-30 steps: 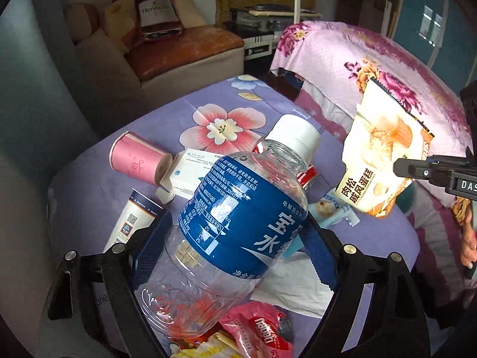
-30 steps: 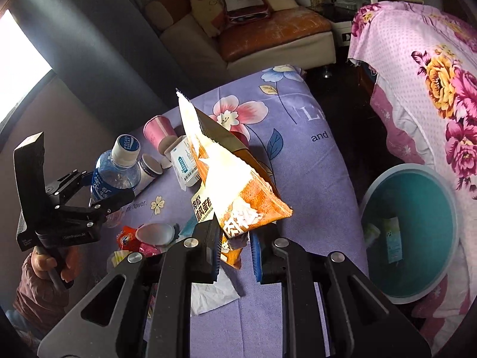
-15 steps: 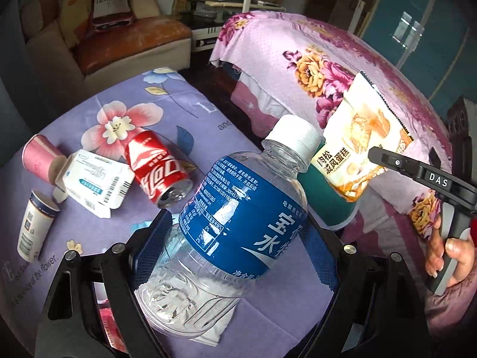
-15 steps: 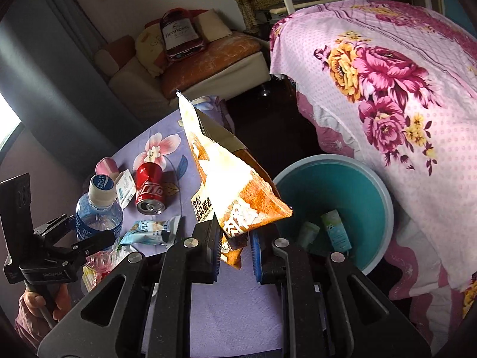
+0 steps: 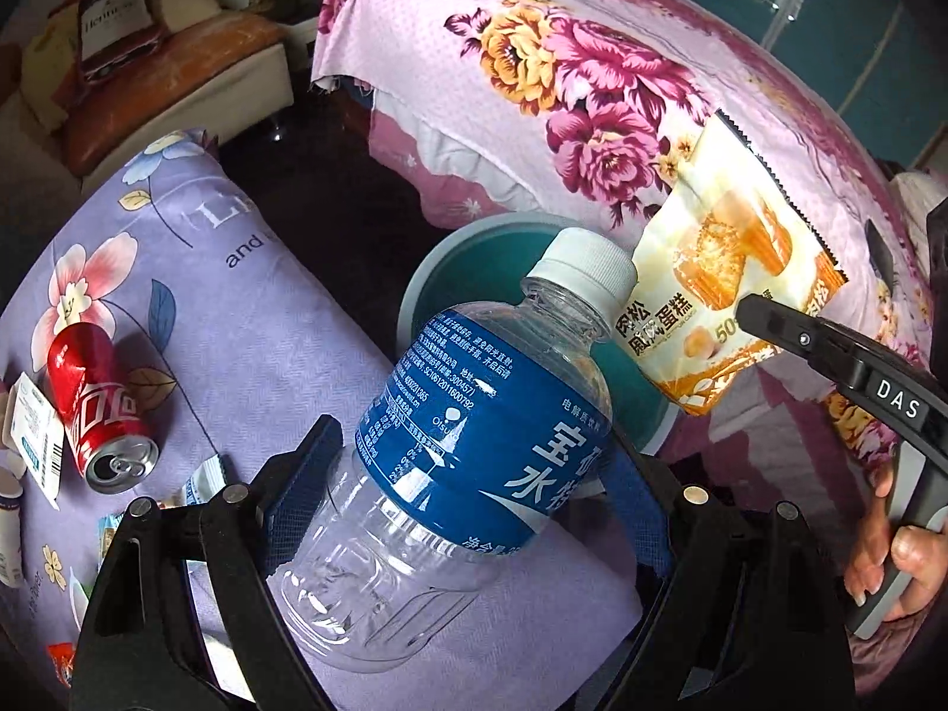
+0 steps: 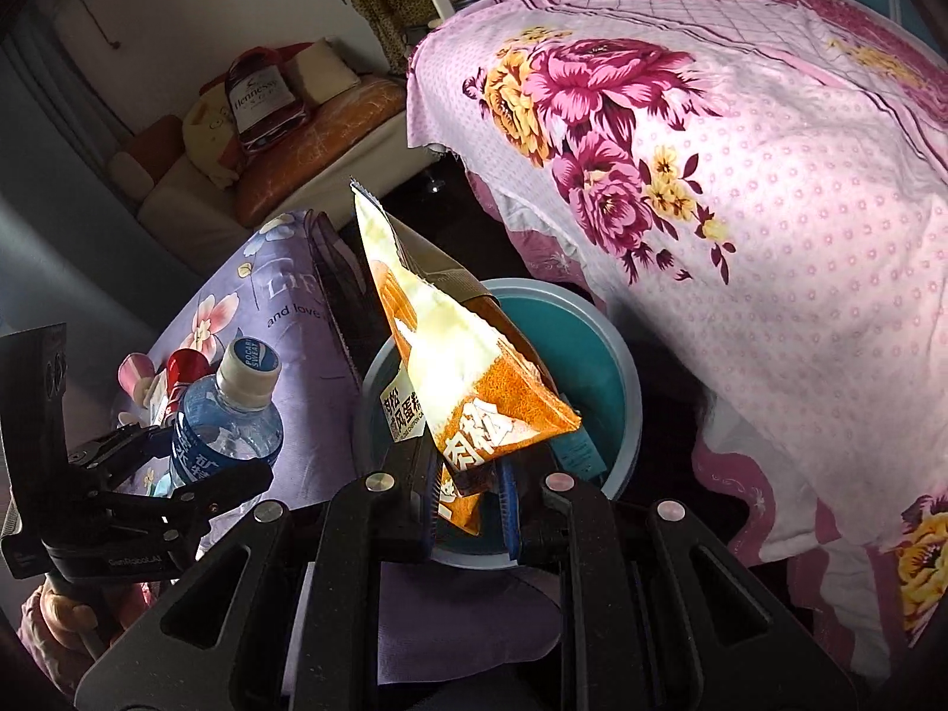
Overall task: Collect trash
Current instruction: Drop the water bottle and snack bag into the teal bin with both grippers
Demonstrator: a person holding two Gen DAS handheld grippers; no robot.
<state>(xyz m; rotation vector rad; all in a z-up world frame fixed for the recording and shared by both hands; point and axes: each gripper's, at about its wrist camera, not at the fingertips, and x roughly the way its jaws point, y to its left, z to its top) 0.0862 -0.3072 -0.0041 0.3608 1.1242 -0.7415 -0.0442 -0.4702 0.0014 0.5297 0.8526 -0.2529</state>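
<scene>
Both loads have swung from the table to the teal bin [image 6: 616, 355]: left hand-held gripper [image 5: 474, 474] clamped on the water bottle [image 5: 474, 415], right hand-held gripper [image 6: 468, 492] pinching the snack bag [image 6: 456, 367], ready to drop.

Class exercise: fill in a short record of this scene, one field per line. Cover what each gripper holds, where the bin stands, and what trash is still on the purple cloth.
left gripper: shut on plastic bottle, white cap on
right gripper: shut on snack wrapper
bin: teal, on the floor between purple cloth and pink floral bedspread
wrapper position: over the bin's opening
still on cloth: red can lying on its side, white box
</scene>
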